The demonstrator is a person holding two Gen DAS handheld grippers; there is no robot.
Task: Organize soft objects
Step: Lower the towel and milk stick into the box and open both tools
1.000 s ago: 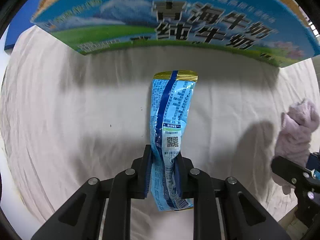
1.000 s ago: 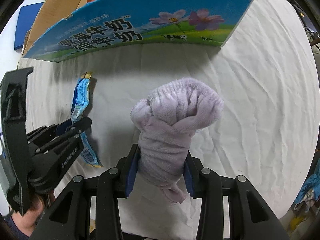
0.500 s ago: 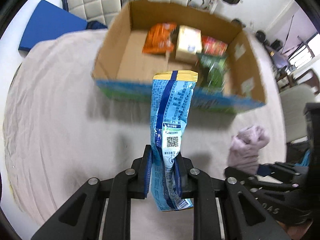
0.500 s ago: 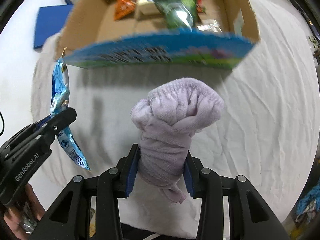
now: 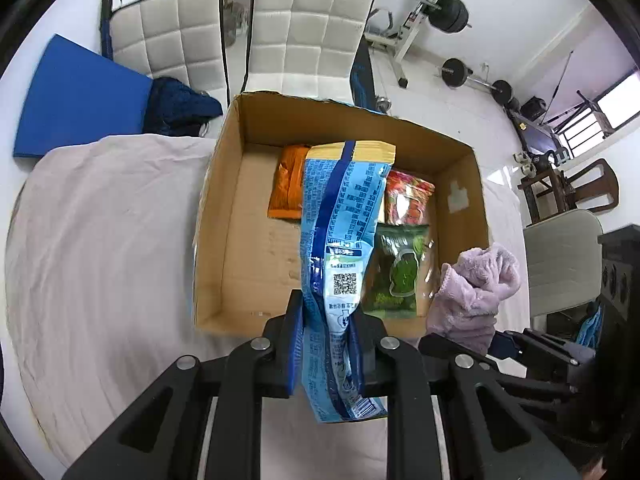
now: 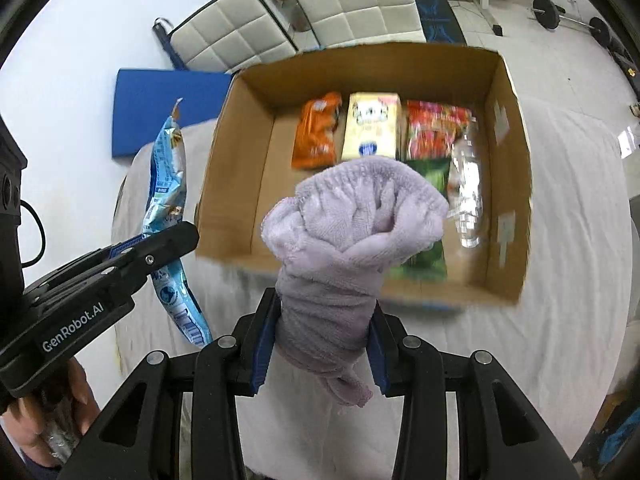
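Observation:
My left gripper [image 5: 328, 312] is shut on a light blue snack packet [image 5: 344, 240] and holds it upright, high above the near wall of an open cardboard box [image 5: 224, 208]. The packet also shows in the right wrist view [image 6: 168, 184]. My right gripper [image 6: 324, 320] is shut on a rolled lilac towel [image 6: 352, 240], held above the box's near edge; the towel also shows in the left wrist view [image 5: 476, 292]. The box [image 6: 240, 184] holds an orange packet [image 6: 318, 136], a yellow packet [image 6: 372, 126], a red packet [image 6: 432, 128], a green packet [image 5: 400, 272] and a clear bottle [image 6: 468, 192].
The box stands on a table under a pale cloth [image 5: 100, 240]. Behind it are two white padded chairs [image 5: 312, 32], a blue mat [image 5: 76, 96], a dark blue knitted thing [image 5: 176, 104] and weight equipment [image 5: 448, 12]. A grey chair [image 5: 560, 264] stands at the right.
Both grippers have risen well above the table with their loads. The box, first seen side-on at its printed wall, is seen from above with its inside open to view.

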